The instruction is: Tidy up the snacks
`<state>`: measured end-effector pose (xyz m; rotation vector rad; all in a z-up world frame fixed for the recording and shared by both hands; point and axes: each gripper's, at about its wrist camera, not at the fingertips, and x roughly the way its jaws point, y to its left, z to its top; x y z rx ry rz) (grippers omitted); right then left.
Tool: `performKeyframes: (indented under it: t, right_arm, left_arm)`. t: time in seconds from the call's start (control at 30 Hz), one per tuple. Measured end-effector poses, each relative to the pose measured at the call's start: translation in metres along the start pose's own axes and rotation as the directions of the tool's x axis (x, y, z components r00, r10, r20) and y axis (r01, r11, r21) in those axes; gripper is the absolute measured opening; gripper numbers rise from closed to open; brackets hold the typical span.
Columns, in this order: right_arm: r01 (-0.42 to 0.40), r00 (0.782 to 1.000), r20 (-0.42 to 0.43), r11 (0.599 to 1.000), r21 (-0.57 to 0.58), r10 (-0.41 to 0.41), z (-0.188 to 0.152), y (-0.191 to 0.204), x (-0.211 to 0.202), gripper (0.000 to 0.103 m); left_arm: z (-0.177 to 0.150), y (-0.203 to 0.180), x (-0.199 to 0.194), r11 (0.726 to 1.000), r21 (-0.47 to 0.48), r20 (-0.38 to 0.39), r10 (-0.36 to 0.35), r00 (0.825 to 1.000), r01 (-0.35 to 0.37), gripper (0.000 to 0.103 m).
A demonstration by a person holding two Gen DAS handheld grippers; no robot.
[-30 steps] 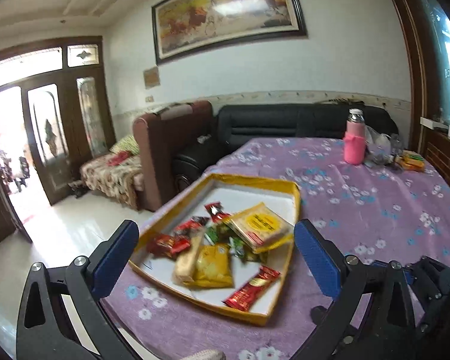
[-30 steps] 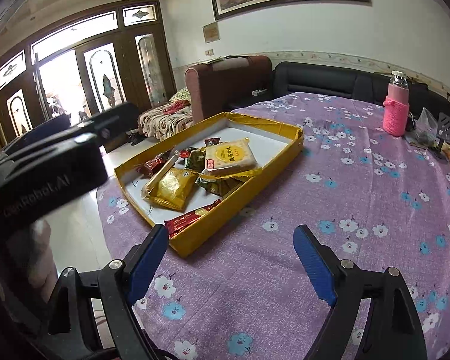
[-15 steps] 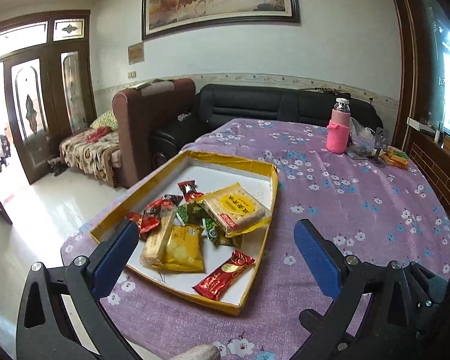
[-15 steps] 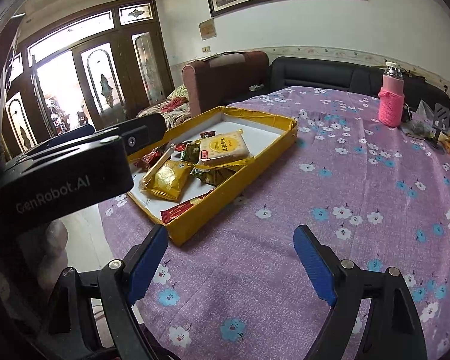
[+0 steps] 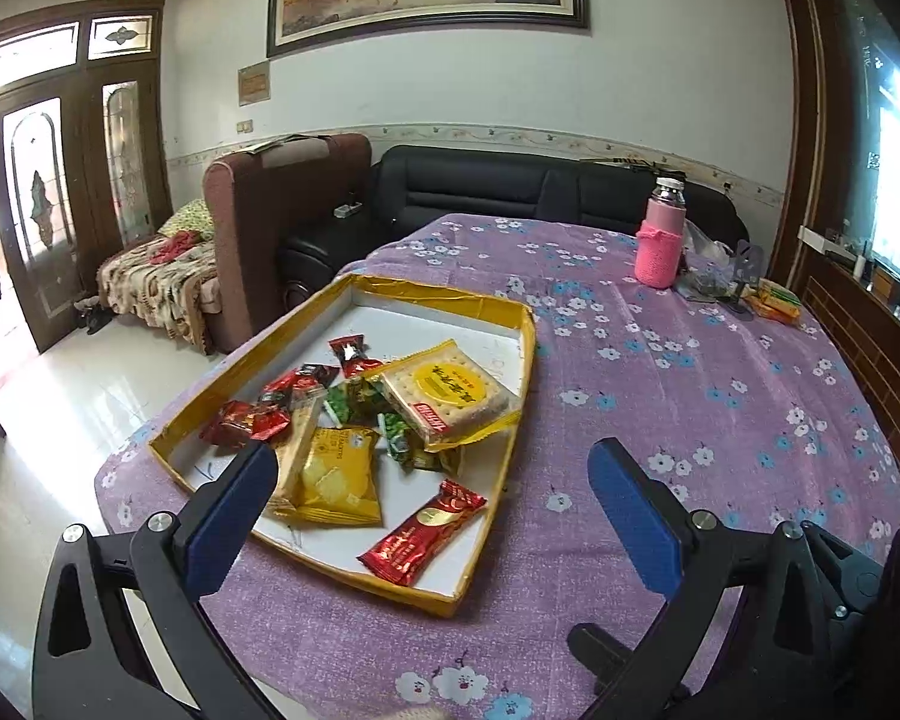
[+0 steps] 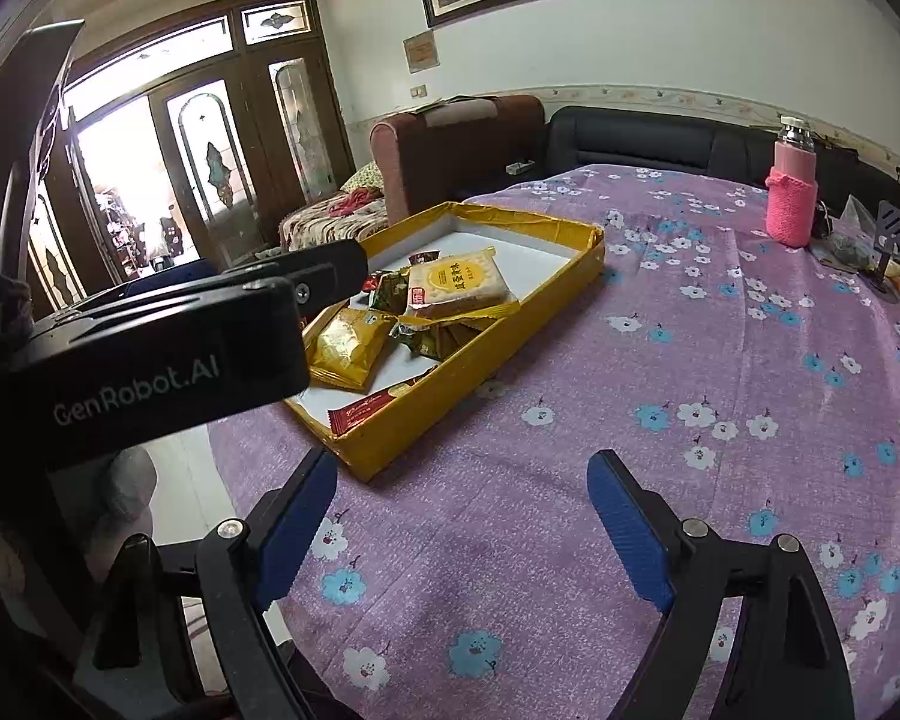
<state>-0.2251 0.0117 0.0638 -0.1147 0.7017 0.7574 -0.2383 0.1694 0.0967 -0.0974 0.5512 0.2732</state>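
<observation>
A shallow yellow cardboard tray (image 5: pixel 525 354) with a white floor lies on the purple flowered tablecloth. In it is a loose heap of snacks: a large cracker pack (image 5: pixel 447 393), a yellow packet (image 5: pixel 333 477), a long red bar (image 5: pixel 423 534), and several small red and green wrappers. My left gripper (image 5: pixel 432 480) hovers open over the tray's near end, nothing between its blue pads. The right wrist view shows the same tray (image 6: pixel 576 276) to the left. My right gripper (image 6: pixel 462 492) stands open above bare cloth, right of the tray. The left gripper's black body (image 6: pixel 150 354) fills that view's left side.
A bottle in a pink knitted sleeve (image 5: pixel 660 240) stands at the table's far right, beside small clutter and orange packets (image 5: pixel 774 303). The table's left edge drops to a tiled floor. A black sofa (image 5: pixel 510 192) and a brown armchair (image 5: pixel 282 204) stand behind.
The left gripper's view has swung toward the right and tipped downward, so the tray now sits lower left and nearer its pads. The right gripper has stayed put.
</observation>
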Motion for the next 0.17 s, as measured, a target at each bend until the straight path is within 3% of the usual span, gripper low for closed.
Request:
performKeyframes:
  t: [0.17]
  right_arm:
    - [0.013, 1.000, 0.023, 0.999, 0.036, -0.014, 0.0001, -0.0061, -0.0027, 0.087]
  left_arm:
    - [0.0033, -0.0035, 0.0060, 0.998, 0.009, -0.048, -0.063, 0.997, 0.063, 0.103]
